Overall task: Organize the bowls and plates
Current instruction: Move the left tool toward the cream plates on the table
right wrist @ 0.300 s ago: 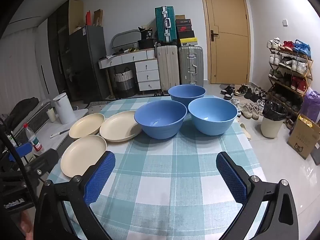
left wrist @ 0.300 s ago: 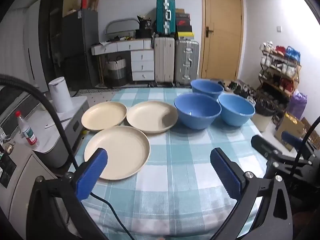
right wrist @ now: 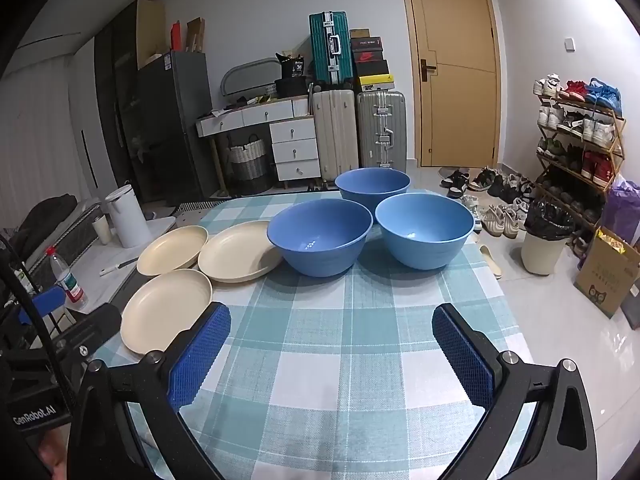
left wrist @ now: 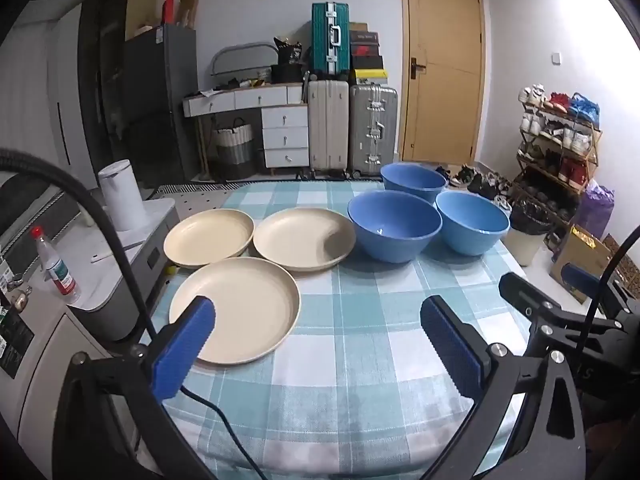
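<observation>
While both grippers hover over the near end of the checked tablecloth [right wrist: 344, 360], the left gripper [left wrist: 318, 344] and right gripper [right wrist: 330, 350] gape fully, holding nothing. Beyond them on the tablecloth lie three cream plates [left wrist: 236, 316] left, three blue bowls [right wrist: 320, 236] right.

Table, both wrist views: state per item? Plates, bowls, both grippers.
near plate: flat, empty, unstacked
far-left plate: flat, empty, unstacked
middle plate: flat, empty, unstacked
front bowl: upright, empty, not nested
right bowl: upright, empty, not nested
back bowl: upright, not nested, inside partly hidden
left gripper: open, holding nothing
right gripper: open, holding nothing
</observation>
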A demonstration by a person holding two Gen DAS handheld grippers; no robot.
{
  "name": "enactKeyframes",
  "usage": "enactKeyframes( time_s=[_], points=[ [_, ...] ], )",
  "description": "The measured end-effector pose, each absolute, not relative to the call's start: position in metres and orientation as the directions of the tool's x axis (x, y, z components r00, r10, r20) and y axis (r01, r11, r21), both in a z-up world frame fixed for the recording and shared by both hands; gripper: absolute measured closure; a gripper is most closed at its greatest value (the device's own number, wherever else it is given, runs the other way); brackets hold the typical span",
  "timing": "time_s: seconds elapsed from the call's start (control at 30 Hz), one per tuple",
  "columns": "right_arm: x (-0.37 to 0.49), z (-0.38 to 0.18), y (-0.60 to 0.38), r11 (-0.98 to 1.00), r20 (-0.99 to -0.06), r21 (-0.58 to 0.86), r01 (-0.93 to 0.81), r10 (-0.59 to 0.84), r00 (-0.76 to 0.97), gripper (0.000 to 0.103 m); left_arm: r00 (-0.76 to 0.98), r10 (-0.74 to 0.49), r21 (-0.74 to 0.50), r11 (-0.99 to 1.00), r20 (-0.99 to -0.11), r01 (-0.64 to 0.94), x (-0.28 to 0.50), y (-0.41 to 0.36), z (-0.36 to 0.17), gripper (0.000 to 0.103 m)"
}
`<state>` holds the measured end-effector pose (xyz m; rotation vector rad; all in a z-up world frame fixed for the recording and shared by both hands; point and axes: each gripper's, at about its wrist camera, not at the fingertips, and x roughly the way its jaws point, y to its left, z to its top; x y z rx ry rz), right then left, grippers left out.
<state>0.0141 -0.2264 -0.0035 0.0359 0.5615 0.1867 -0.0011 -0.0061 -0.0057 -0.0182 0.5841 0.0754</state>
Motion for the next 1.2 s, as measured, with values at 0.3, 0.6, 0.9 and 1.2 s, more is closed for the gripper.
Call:
enactKeyframes(
  time_s=[0.3, 0.6, 0.9, 1.2],
  points=[
    [0.023, -0.004, -0.23, 0.985, -0.536, 0.08, -0.151, 0.17, 0.827, 0.0, 0.854, 0.069, -0.025, 0.995, -0.515, -0.095, 0.004, 0.0, -0.003, 0.0],
    [0.028, -0.011, -0.227, 0.982, -0.538, 0.086, -0.169, 0.189, 0.822, 0.0, 0.879, 0.044, -0.047, 0.996, -0.475, -0.075, -0.001, 0.004, 0.001, 0.0],
    [0.032, -0.016, -0.229, 0.971, -0.549, 0.13, -0.201, 0.239, 0.801, 0.0, 0.886, 0.045, -0.048, 0.996, -0.461, -0.076, -0.003, 0.007, 0.001, 0.0],
    [0.038, -0.023, -0.227, 0.959, -0.577, 0.184, -0.214, 0.282, 0.766, 0.0, 0.851, 0.143, 0.01, 0.987, -0.505, -0.161, 0.008, 0.016, -0.005, 0.0]
  ],
)
